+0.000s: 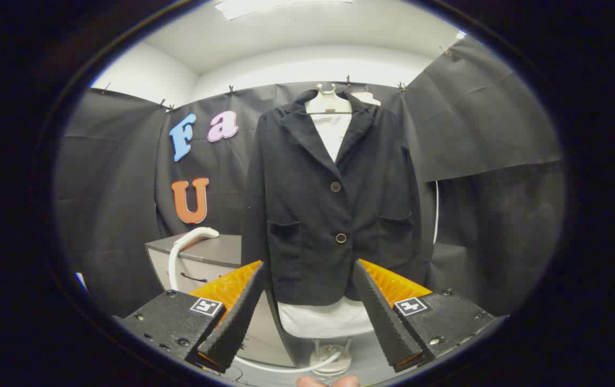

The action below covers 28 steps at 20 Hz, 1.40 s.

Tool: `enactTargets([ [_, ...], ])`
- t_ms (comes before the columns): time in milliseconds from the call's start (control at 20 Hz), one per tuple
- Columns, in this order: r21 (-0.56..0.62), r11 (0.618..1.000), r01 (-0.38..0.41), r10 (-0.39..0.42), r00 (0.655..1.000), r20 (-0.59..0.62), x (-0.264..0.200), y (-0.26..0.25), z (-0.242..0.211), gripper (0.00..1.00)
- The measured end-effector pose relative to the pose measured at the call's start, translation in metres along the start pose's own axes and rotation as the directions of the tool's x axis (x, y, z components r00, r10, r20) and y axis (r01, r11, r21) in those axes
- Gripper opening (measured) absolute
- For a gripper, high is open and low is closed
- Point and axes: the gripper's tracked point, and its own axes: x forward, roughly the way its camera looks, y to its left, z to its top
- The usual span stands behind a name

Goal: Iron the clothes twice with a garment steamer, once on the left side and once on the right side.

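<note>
While hung beyond the spread, empty gripper (307, 279): matte dark blazer (334, 204); curved white steamer handle (192, 239).

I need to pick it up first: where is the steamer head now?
The steamer head rests on the grey cabinet, left of the jacket, beyond the open hand-held gripper.

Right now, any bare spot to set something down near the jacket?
Cabinet top between the steamer handle and jacket looks bare. Crowded below the hem: stand base and hose. Gripper open, holding nothing.
</note>
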Motion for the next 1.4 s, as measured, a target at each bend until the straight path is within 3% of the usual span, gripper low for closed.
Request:
enactTargets([
  [800,0.018,0.997,0.074,-0.071,0.989,-0.13,-0.036,-0.001,-0.048,1.0],
  [1100,0.051,0.998,0.037,-0.03,0.991,-0.128,-0.033,0.059,-0.037,1.0],
  [1400,0.029,0.995,-0.092,0.095,0.987,-0.131,-0.009,0.147,-0.02,1.0],
])
